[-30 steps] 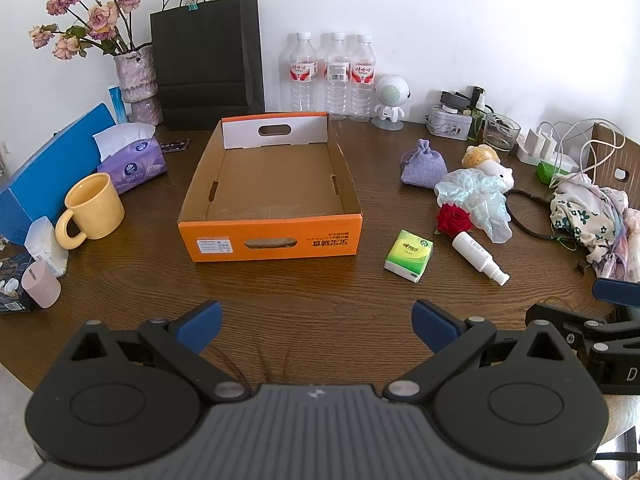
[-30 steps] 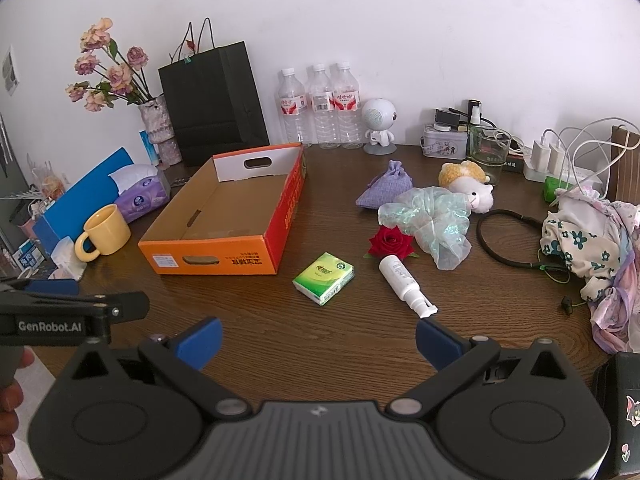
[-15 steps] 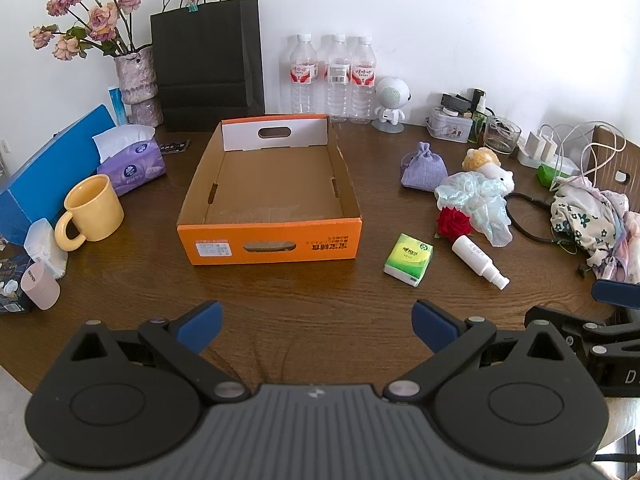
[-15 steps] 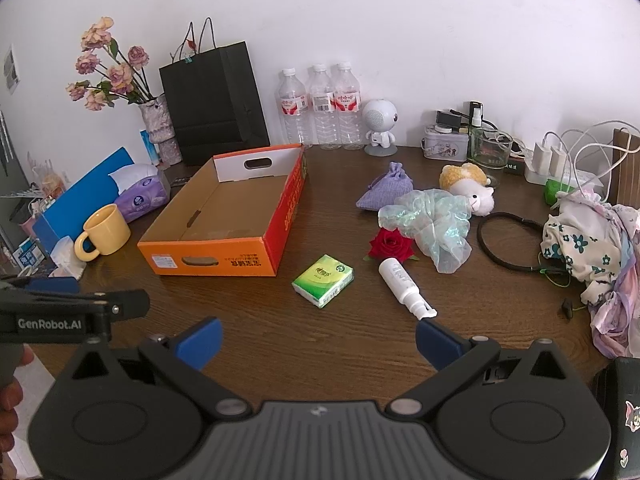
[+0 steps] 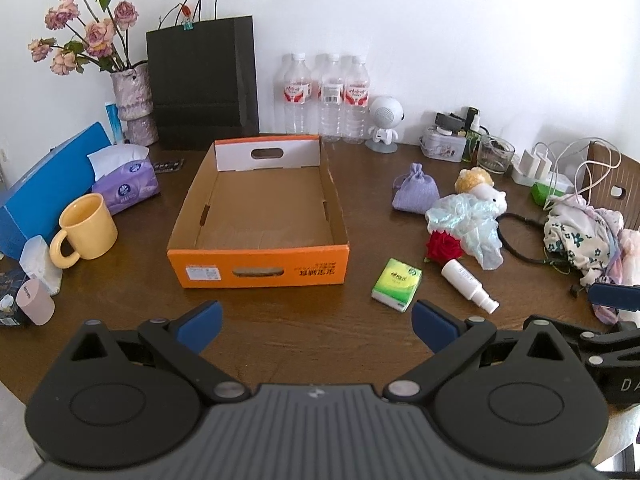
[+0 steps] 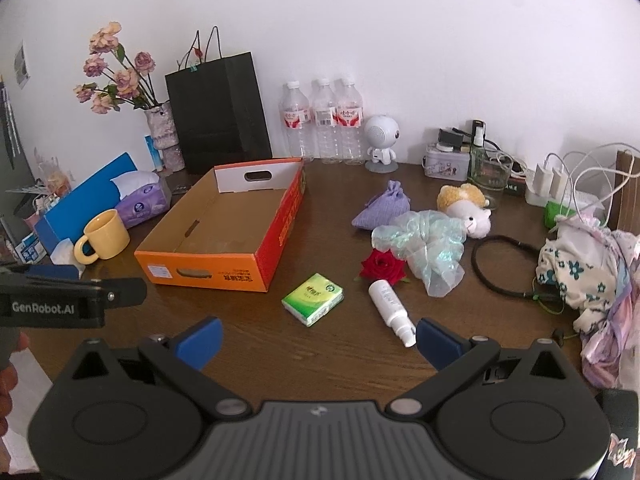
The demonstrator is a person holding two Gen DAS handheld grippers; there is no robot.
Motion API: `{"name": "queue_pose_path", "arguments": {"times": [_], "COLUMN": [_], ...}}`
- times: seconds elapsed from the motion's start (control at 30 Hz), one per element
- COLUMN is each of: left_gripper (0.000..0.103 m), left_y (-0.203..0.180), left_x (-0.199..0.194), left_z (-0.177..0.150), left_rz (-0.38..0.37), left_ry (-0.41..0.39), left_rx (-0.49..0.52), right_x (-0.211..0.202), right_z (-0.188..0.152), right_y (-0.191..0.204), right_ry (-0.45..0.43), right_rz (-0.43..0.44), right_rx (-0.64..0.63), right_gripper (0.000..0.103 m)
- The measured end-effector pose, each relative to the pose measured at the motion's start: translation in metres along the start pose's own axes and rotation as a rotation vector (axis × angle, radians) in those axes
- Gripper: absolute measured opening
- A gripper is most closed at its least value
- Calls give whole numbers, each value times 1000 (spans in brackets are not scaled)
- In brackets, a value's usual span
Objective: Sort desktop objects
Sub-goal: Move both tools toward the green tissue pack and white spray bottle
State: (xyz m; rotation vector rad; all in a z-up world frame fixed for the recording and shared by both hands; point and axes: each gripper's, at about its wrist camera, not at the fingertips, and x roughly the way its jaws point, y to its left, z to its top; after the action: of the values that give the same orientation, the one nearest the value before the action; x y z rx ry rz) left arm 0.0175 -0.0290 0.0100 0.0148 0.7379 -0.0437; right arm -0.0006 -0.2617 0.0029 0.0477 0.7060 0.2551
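Observation:
An empty orange cardboard box sits mid-table. To its right lie a green tissue pack, a white spray bottle, a red rose, a pale gauzy cloth, a plush toy and a purple pouch. My left gripper is open and empty, above the table's near edge in front of the box. My right gripper is open and empty, near the tissue pack and bottle.
A yellow mug, purple tissue box, blue box and pink cup stand at left. A black bag, vase, water bottles and robot figurine line the back. Floral clothes, black headband and chargers lie right.
Both grippers have drawn slightly back and up, so the table objects look a little farther. Nothing on the table moved. Both stay open.

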Motion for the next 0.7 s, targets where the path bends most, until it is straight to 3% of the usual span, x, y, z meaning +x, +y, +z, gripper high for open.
{"name": "queue_pose_path", "arguments": {"times": [0.7], "left_gripper": [103], "left_y": [-43], "left_x": [-6], "left_z": [17], "left_rz": [2], "left_ry": [-35], "left_rx": [26], "right_x": [-9], "right_z": [9], "right_y": [-31], "right_ry": [-42], "right_rz": [32], "right_rx": [-11], "right_gripper": [103]}}
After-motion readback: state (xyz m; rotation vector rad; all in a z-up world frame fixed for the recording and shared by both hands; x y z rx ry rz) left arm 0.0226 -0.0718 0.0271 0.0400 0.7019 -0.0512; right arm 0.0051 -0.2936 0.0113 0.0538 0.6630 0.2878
